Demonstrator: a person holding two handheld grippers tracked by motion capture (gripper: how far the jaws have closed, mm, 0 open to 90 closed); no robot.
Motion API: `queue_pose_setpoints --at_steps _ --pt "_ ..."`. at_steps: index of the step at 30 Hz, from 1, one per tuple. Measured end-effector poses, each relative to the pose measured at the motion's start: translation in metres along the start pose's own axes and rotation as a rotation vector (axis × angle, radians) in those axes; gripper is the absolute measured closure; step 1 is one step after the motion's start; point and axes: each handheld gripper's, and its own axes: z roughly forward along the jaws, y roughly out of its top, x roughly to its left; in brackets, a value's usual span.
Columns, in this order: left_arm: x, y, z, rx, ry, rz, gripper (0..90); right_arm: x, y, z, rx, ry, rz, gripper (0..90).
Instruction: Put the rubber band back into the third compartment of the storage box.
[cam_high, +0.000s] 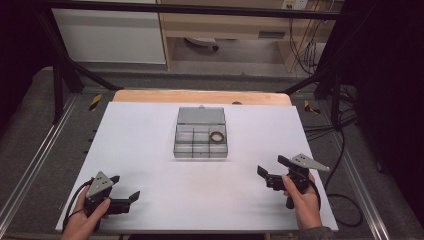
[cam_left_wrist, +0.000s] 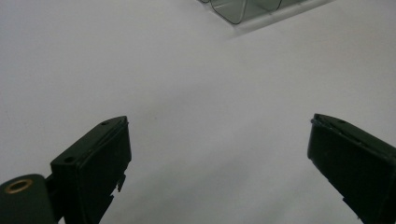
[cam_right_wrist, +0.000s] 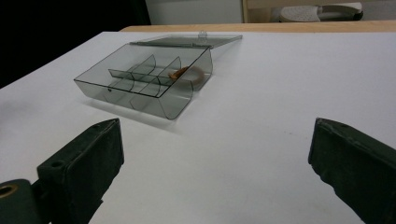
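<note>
A clear grey compartment box (cam_high: 200, 142) lies on the white table, lid (cam_high: 201, 115) folded flat behind it. A brown ring (cam_high: 217, 136) rests in its back right compartment. The box (cam_right_wrist: 140, 84) and ring (cam_right_wrist: 180, 73) lie ahead of my right gripper (cam_right_wrist: 215, 140). My left gripper (cam_high: 126, 190) hovers near the table's front left, open and empty. My right gripper (cam_high: 270, 167) hovers at the front right, open and empty. A corner of the box (cam_left_wrist: 243, 9) shows at the top of the left gripper view, beyond my left gripper (cam_left_wrist: 219, 135).
The white board (cam_high: 150, 165) covers most of a wooden table (cam_high: 200, 96). Black frame bars (cam_high: 65, 70) stand at both back corners. Cables (cam_high: 345, 150) trail off the right edge. A wooden cabinet (cam_high: 225, 25) stands behind.
</note>
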Motion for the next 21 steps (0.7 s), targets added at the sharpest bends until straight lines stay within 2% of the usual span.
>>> queue_pose_setpoints --at_steps 8,11,15,17,21 --pt "0.000 0.000 0.000 0.000 -0.001 -0.001 5.7 0.003 -0.014 0.001 0.039 0.000 -0.003 4.2" --pt "0.000 0.000 0.000 -0.001 -0.001 0.001 5.7 0.005 -0.020 0.006 0.064 -0.003 -0.023 4.5" --pt "-0.001 0.000 0.000 0.000 -0.001 0.001 5.8 0.010 -0.026 0.017 0.086 -0.046 -0.065 4.2" --pt "-0.001 0.000 0.000 0.000 -0.003 0.003 5.7 0.014 -0.028 0.024 0.097 -0.053 -0.095 4.0" --pt "-0.001 0.000 0.001 0.000 -0.003 0.002 5.7 0.021 -0.030 0.043 0.155 -0.065 -0.168 4.2"
